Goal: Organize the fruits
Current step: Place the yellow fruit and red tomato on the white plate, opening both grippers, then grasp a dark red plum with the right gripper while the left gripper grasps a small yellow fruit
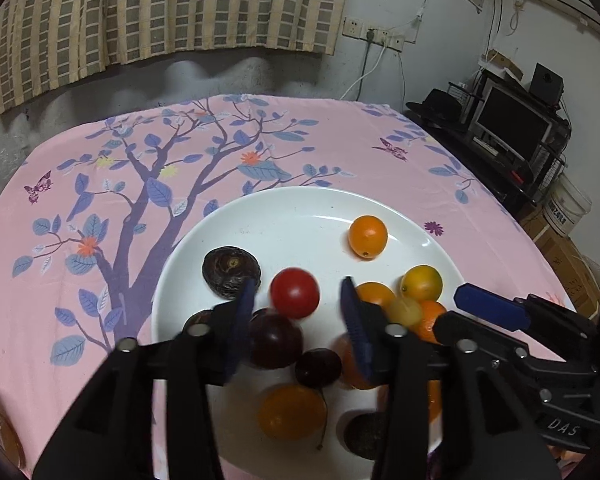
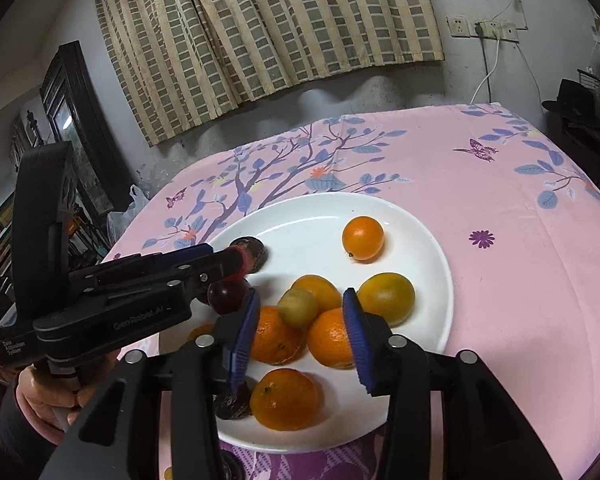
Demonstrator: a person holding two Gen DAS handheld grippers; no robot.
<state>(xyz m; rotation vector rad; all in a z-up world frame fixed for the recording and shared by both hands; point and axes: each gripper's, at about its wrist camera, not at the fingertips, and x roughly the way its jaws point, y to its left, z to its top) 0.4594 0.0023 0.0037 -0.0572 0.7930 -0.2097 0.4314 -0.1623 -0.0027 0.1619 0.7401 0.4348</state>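
A white plate (image 1: 260, 216) on the pink tablecloth holds several fruits. In the left wrist view my left gripper (image 1: 298, 300) is open above the plate, with a blurred red tomato (image 1: 295, 292) between its blue fingertips. Dark plums (image 1: 274, 340) and a dark wrinkled fruit (image 1: 230, 274) lie beside it. In the right wrist view my right gripper (image 2: 302, 312) is open over a pile of oranges (image 2: 332, 338), with a blurred yellow-green fruit (image 2: 298, 306) between its fingers. A lone kumquat (image 2: 363, 238) sits at the plate's (image 2: 432, 248) far side. The left gripper shows at the left (image 2: 236, 258).
The pink flowered tablecloth (image 1: 340, 140) covers the table up to the wall with a checked curtain (image 1: 160, 12). A dark shelf with a monitor (image 1: 512, 120) and boxes stands right of the table. A dark cabinet (image 2: 76, 120) stands at the left.
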